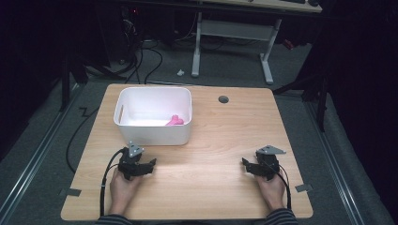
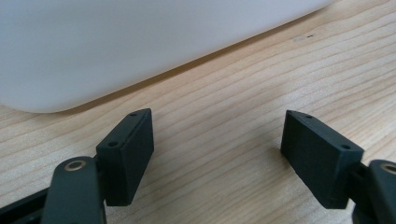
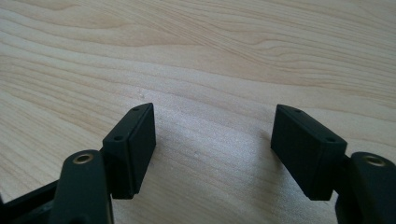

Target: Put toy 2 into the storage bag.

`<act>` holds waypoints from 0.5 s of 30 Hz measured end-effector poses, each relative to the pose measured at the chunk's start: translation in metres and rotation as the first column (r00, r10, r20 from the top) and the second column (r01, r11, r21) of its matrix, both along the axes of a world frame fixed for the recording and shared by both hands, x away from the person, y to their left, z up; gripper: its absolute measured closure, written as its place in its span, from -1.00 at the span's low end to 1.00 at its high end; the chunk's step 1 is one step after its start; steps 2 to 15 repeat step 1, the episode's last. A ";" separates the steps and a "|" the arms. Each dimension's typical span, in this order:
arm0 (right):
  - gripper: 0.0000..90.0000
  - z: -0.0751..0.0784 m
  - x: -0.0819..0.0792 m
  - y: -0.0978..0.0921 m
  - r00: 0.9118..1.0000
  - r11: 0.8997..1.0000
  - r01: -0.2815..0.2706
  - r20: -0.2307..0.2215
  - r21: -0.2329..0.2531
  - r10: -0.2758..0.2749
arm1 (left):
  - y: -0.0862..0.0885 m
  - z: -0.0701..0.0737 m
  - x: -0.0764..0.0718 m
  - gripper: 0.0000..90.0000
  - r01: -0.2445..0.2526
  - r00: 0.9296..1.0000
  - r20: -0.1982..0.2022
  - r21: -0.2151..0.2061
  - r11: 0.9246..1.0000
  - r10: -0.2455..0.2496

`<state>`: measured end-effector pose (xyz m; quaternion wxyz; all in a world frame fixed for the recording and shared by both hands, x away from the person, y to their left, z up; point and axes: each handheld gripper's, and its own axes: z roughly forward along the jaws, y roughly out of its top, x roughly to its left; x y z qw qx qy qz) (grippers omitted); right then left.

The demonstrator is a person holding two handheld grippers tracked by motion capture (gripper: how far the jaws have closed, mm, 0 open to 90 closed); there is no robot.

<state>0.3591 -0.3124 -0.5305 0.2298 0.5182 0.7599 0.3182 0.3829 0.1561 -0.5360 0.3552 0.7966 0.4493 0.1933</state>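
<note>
A white plastic bin stands on the wooden table at the back left, with a pink object lying inside near its right wall. My left gripper rests on the table just in front of the bin, held by a hand, open with nothing between its jaws. In the left gripper view the bin's white wall is close ahead of the open gripper. My right gripper sits on the table at the right front, open and empty; bare wood lies between its jaws.
A round cable hole is in the table's far middle. Cables trail from both grippers toward the front edge. Beyond the table are a white desk frame, floor cables and a dark floor.
</note>
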 end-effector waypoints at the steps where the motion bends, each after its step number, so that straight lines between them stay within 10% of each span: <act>1: -0.32 0.000 0.000 0.000 1.000 1.000 0.000 0.000 0.000 0.000 | 0.000 0.000 0.000 -0.43 0.000 1.000 0.000 0.000 1.000 0.000; 15: -0.32 0.000 0.000 0.000 1.000 1.000 0.000 0.000 0.000 0.000 | 0.000 0.000 0.000 -0.43 0.000 1.000 0.000 0.000 1.000 0.000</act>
